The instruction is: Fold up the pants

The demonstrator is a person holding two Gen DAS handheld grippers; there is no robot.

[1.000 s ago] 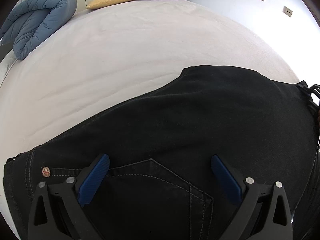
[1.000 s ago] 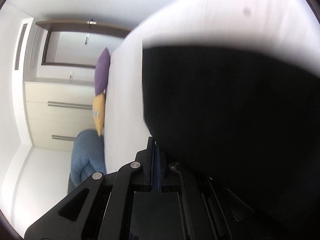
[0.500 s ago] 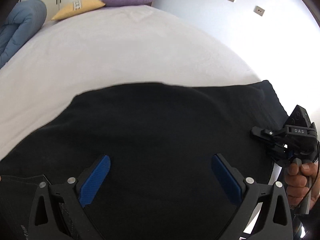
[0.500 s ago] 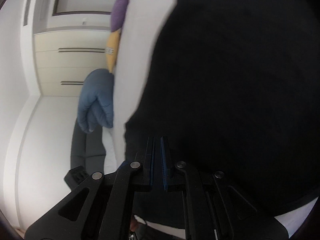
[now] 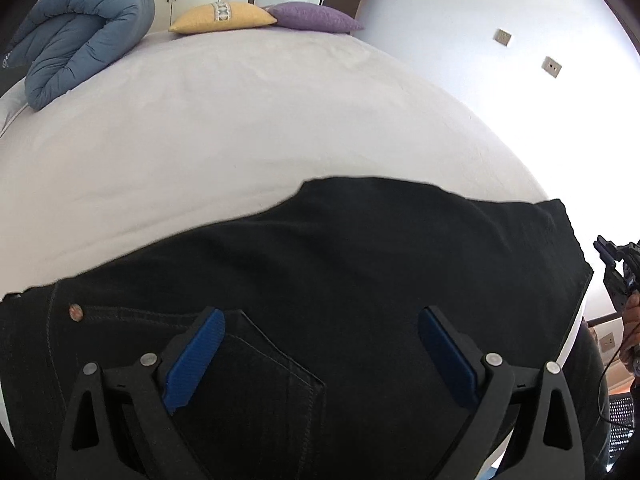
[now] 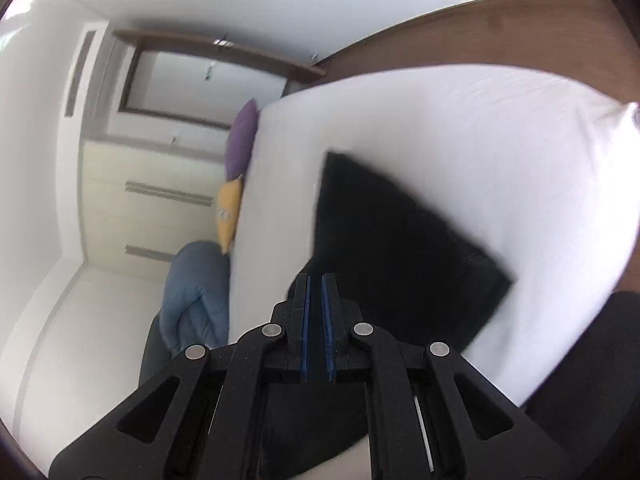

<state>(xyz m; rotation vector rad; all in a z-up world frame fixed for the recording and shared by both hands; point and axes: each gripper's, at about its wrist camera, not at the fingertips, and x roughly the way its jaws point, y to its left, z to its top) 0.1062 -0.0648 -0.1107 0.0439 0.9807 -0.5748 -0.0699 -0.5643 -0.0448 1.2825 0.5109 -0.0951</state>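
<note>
The black denim pants lie flat on the near part of the white-sheeted bed, already doubled over, their stitched back pocket and small copper rivet at the near left. The left tongs hover just above that pocket with the blue pads spread wide and nothing between them. The right tongs are off the right edge of the cloth, the pads only a narrow slit apart and opening, with no fabric caught in the gap. As I judge it, the risk now is a crooked next fold: heavy denim sags, so if one side is pinched through a single layer only, the stack could slide apart or drag over the sheet. A grab close to the bed's right edge might also pull the bundle off. Far back sit a rolled blue quilt, a yellow cushion and a purple cushion. I can read no brand, label or writing anywhere.
</note>
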